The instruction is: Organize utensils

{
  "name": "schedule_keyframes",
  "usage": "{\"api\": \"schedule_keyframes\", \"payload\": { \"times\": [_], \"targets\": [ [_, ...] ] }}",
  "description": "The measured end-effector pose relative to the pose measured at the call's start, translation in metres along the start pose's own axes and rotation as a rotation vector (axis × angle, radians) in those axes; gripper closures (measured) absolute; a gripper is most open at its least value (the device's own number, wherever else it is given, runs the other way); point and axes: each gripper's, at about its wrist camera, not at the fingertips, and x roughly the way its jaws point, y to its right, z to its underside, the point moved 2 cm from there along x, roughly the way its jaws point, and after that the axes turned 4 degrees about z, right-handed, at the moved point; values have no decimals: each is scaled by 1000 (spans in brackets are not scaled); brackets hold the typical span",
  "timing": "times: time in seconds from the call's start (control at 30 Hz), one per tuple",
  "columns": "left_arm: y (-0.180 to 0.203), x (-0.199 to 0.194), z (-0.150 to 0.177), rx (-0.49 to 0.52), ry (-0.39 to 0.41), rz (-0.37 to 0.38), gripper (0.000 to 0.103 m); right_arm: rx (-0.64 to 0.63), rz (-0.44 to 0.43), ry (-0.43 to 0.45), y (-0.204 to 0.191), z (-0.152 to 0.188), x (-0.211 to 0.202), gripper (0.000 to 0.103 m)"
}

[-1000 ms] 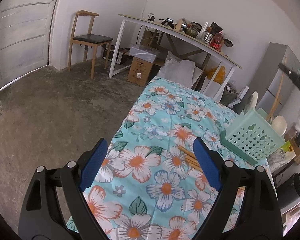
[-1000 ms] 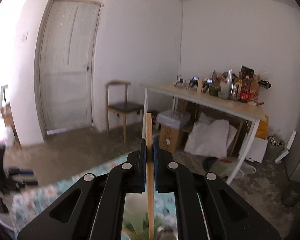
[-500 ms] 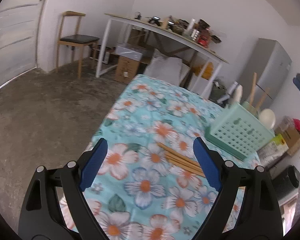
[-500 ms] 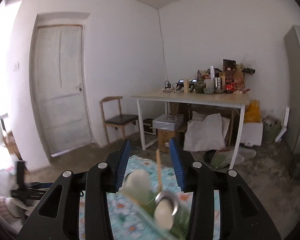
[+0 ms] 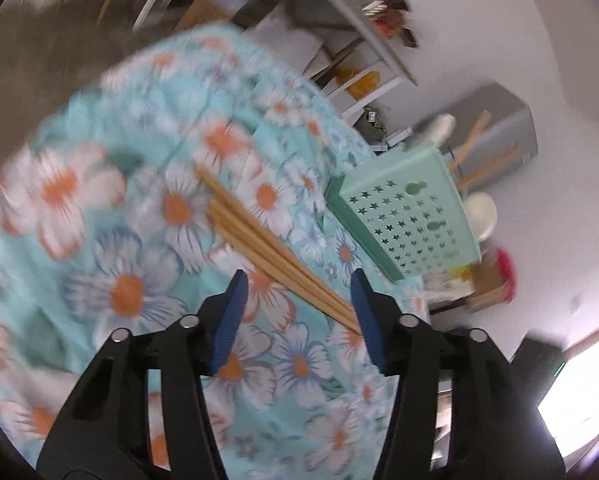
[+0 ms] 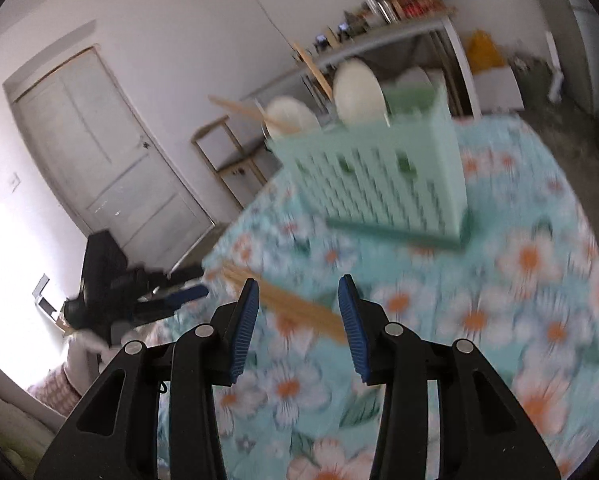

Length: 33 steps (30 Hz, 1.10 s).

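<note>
The desk (image 5: pixel 111 248) wears a blue cloth with big flowers. On it stands a green basket (image 5: pixel 411 216) with spoons and a few sticks poking out. A bunch of wooden chopsticks (image 5: pixel 267 252) lies flat on the cloth, near the basket but not touching it.

The left tongs (image 5: pixel 295 312) have just been closing and now stand half spread, with nothing pinched. The near ends of the chopsticks lie between their tips. The right tongs (image 6: pixel 298 312) have just been opening and are half spread and empty too. The chopsticks (image 6: pixel 291 304) lie just ahead of them.

I think picking up chopsticks comes next. It would go best to come down slowly, get the sticks across the middle of the pads, then squeeze.
</note>
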Motion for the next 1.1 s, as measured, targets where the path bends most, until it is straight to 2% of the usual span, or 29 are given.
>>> {"api": "schedule_keyframes", "payload": {
  "times": [0.13, 0.2, 0.3, 0.5, 0.8, 0.9, 0.97, 1.1],
  "targets": [
    [-36, 20, -1, -252, -18, 56, 65, 3, -8, -6, 2, 10, -1, 62],
    [-45, 23, -2, -307, -2, 70, 78, 9, -19, 3, 5, 10, -2, 62],
    [-54, 23, -3, -367, 25, 107, 80, 24, -30, 8, 9, 6, -3, 62],
    [-57, 24, 0, -365, 40, 80, 94, 71, -44, 13, 18, 6, 0, 62],
    [-44, -5, 15, -314, 12, 59, 94, 90, -36, 15, 24, 7, -3, 62],
    [-57, -8, 19, -385, 10, 62, 93, 108, -50, 9, 25, 8, 0, 62],
    [-69, -7, 19, -480, 18, 111, 90, 106, -56, 8, 23, 7, 1, 62],
    [-73, -5, 15, -540, 21, 145, 76, 88, -50, 17, 20, 7, -3, 62]
  ]
}}
